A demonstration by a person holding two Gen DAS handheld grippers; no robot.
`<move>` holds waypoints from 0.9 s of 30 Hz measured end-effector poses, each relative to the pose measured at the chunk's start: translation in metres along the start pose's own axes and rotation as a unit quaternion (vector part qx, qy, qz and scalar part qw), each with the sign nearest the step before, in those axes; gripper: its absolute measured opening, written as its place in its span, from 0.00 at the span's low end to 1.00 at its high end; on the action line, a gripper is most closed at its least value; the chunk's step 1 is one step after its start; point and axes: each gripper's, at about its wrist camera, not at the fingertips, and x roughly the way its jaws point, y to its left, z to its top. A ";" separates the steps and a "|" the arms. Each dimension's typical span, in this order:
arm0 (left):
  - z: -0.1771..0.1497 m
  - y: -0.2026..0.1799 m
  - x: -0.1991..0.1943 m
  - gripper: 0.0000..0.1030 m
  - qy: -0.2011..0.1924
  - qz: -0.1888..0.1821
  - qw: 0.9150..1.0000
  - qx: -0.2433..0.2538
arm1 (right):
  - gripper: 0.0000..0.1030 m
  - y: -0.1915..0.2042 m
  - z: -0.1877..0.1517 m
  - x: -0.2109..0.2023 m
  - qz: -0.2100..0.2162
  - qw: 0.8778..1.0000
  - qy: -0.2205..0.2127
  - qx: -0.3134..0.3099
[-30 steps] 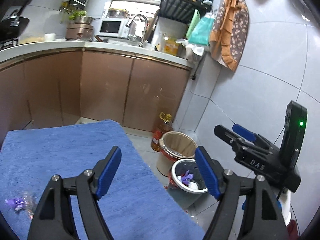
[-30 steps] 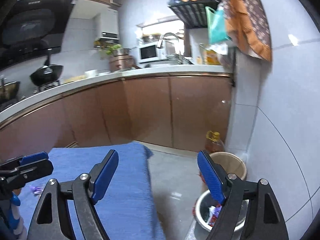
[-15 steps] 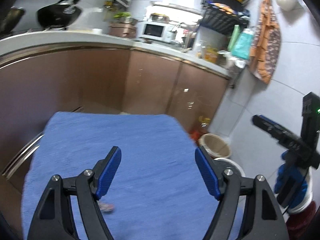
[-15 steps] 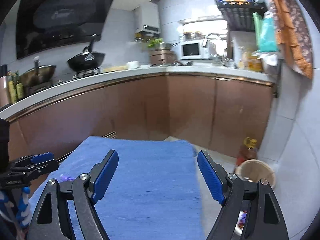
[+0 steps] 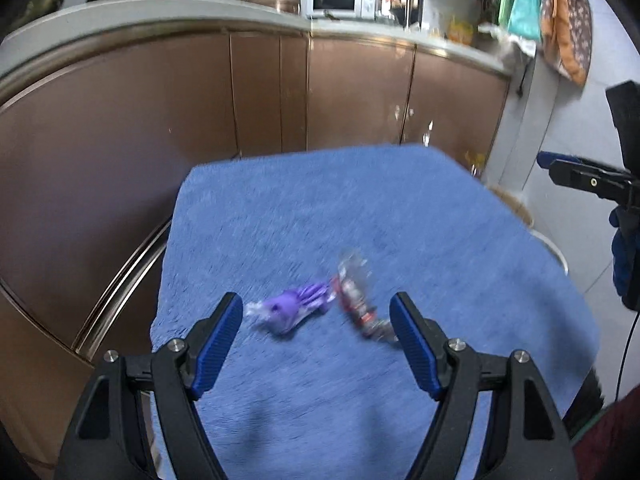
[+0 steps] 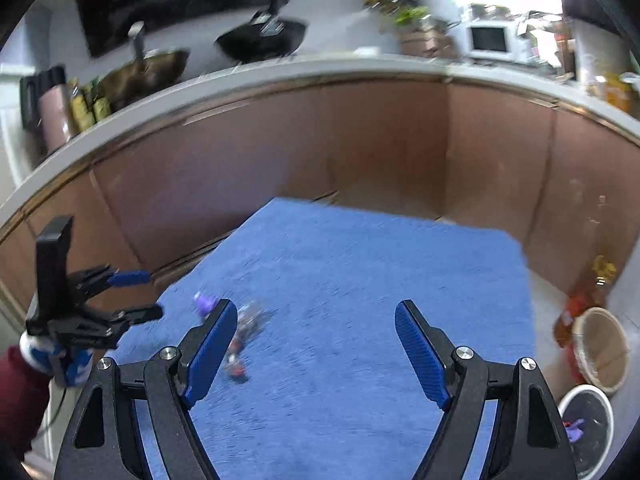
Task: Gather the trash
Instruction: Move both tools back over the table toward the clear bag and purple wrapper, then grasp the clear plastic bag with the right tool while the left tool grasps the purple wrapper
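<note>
Two pieces of trash lie on the blue towel-covered table (image 5: 400, 216): a crumpled purple wrapper (image 5: 294, 307) and a clear wrapper with red and dark print (image 5: 356, 294). My left gripper (image 5: 316, 314) hovers open just in front of them, nothing between its blue pads. In the right wrist view the same purple wrapper (image 6: 205, 303) and printed wrapper (image 6: 244, 340) sit left of my right gripper (image 6: 316, 324), which stands open over bare towel. The white trash bin (image 6: 588, 420) with a black liner stands on the floor at lower right.
Brown kitchen cabinets (image 5: 352, 92) curve behind the table. A woven basket (image 6: 600, 344) and an oil bottle (image 6: 588, 300) stand on the floor beside the bin. The right gripper (image 5: 588, 178) shows at the left view's right edge. A red sleeve (image 6: 18, 396) holds the left gripper.
Both views swung left from the floor bins and wall to the blue table. The left gripper dropped toward the two wrappers, which now lie just ahead of its fingers. Both jaws stayed open.
</note>
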 end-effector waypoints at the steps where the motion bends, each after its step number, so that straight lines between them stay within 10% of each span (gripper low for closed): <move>1: -0.002 0.007 0.007 0.73 0.010 -0.006 1.000 0.002 | 0.77 0.002 -0.001 0.008 0.007 1.000 0.010 -0.006; 14: 0.000 0.017 0.076 0.71 0.076 -0.054 0.991 0.092 | 0.59 0.050 -0.036 0.119 0.108 0.980 0.155 -0.067; 27: 0.000 0.026 0.113 0.34 0.105 -0.075 0.988 0.081 | 0.36 0.071 -0.054 0.167 0.140 0.963 0.206 -0.103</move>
